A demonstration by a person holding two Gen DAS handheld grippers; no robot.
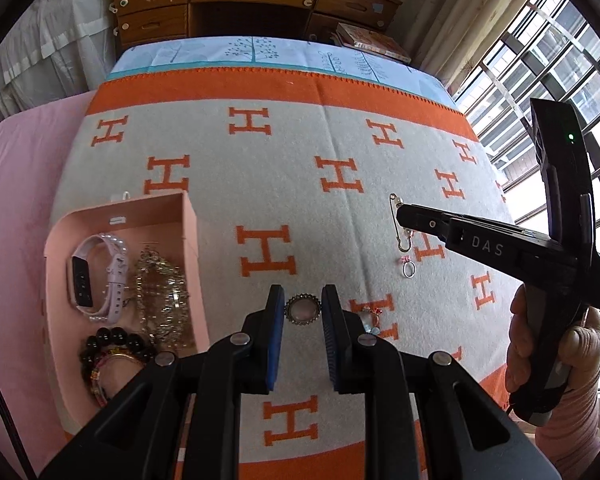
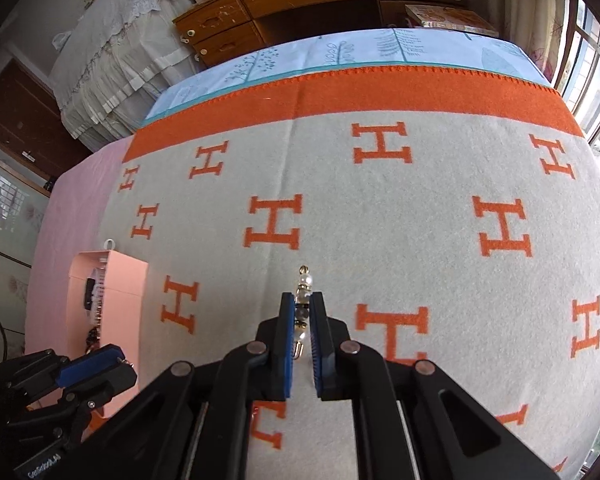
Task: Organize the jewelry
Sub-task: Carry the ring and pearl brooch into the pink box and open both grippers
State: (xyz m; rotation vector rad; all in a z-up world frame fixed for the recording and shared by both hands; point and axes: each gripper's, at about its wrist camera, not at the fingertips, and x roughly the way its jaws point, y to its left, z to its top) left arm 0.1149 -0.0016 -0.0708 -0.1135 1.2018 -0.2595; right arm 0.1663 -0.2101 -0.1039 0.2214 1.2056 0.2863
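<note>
Pink box [image 1: 120,216]: far left on the blanket; holds a white-strapped watch [image 1: 96,272], a glittery chain [image 1: 160,292] and a dark bead bracelet [image 1: 112,344].
Left gripper [image 1: 302,308]: jaws apart, straddling a round brooch [image 1: 302,309] lying on the blanket; pads not touching it.
Blanket [image 1: 340,140]: grey, orange border, repeated orange "H" print.
Small ring [image 1: 409,269]: loose on the blanket, right of the brooch.
Right gripper [image 2: 303,316]: jaws clenched on a beaded safety pin [image 2: 303,284]; body lettered "DAS" in the left wrist view.
</note>
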